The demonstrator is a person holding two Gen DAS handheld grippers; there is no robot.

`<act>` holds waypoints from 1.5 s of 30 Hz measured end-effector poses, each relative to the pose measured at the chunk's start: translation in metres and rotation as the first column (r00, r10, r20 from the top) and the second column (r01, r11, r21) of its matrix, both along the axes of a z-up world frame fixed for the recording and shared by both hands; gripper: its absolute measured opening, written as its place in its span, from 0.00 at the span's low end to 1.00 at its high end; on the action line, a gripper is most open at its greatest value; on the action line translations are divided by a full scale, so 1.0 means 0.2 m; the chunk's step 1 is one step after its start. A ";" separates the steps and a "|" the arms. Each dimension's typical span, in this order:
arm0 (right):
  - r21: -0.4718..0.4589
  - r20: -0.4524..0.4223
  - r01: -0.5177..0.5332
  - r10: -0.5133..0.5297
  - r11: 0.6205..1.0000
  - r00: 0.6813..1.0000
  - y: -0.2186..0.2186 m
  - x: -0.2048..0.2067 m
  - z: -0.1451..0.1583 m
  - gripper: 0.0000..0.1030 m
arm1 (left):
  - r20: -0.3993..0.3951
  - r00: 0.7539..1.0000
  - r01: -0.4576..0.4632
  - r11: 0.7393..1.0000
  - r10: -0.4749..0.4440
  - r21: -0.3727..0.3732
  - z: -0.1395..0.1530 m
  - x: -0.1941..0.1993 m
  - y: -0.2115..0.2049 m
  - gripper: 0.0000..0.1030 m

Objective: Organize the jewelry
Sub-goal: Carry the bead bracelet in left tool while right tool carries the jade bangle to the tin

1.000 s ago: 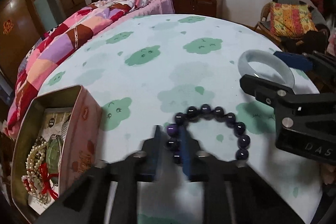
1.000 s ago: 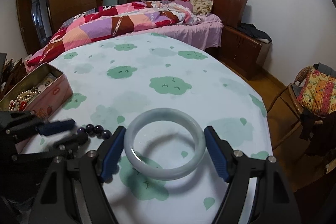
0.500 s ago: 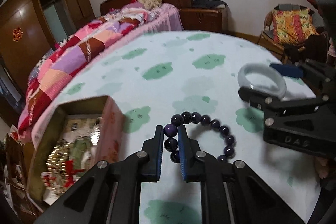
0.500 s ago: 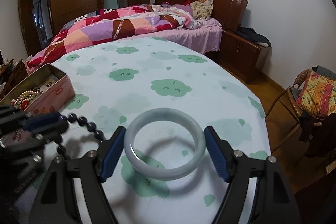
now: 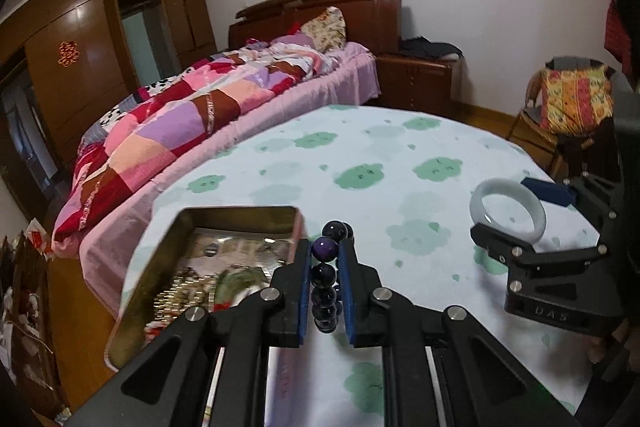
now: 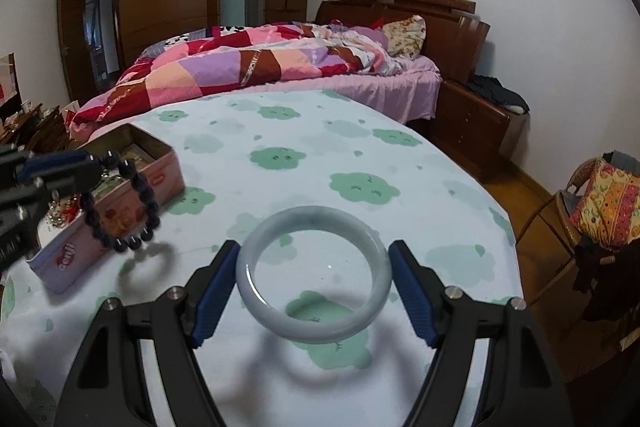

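Note:
A bracelet of dark purple beads [image 5: 329, 248] hangs off the table, pinched between the blue pads of my left gripper [image 5: 325, 259], which is shut on it. From the right wrist view the bracelet [image 6: 141, 183] dangles beside the near corner of the pink tin box [image 6: 160, 183], under the left gripper [image 6: 80, 167]. The open tin [image 5: 240, 211] holds pearl strands and a green bangle. My right gripper [image 6: 315, 251] is shut on a pale jade bangle [image 6: 316, 333], both pads against its rim, held a little above the table [image 6: 280, 131]. In the left wrist view that bangle [image 5: 486, 189] sits in the right gripper [image 5: 516, 215].
The round table [image 5: 360, 155] wears a white cloth with green cloud prints. A bed with a patchwork quilt [image 6: 248, 67] lies behind it. To the right is a chair with a bright cushion [image 6: 604, 203], and clutter lies on the floor at the left [image 5: 28, 291].
My left gripper lifted the bead bracelet off the cloth and carried it up to the tin's edge, so it now hangs. The right gripper rose slightly with the jade bangle.

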State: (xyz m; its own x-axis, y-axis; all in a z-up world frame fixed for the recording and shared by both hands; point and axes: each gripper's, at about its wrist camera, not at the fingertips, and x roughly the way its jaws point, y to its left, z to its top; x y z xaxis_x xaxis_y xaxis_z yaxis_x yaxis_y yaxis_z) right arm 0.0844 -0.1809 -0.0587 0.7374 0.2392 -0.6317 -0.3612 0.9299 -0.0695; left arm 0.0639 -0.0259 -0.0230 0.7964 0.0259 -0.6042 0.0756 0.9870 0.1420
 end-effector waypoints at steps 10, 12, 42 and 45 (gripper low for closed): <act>-0.022 0.043 -0.069 0.069 0.997 0.997 0.15 -0.03 0.07 0.75 | 0.082 0.995 -0.049 0.999 0.050 -0.018 0.18 -0.09 0.14 0.13; -0.027 0.060 -0.093 0.094 0.995 0.994 0.20 -0.04 0.10 0.75 | 0.094 0.993 -0.065 0.998 0.066 -0.011 0.20 -0.10 0.17 0.13; -0.138 0.153 -0.298 0.317 0.945 0.936 0.82 -0.01 0.18 0.75 | 0.049 0.973 -0.223 0.971 0.227 -0.082 0.08 -0.07 0.62 0.13; -0.149 0.146 -0.308 0.329 0.940 0.933 0.86 0.00 0.16 0.75 | 0.039 0.973 -0.225 0.970 0.229 -0.086 0.06 -0.06 0.64 0.13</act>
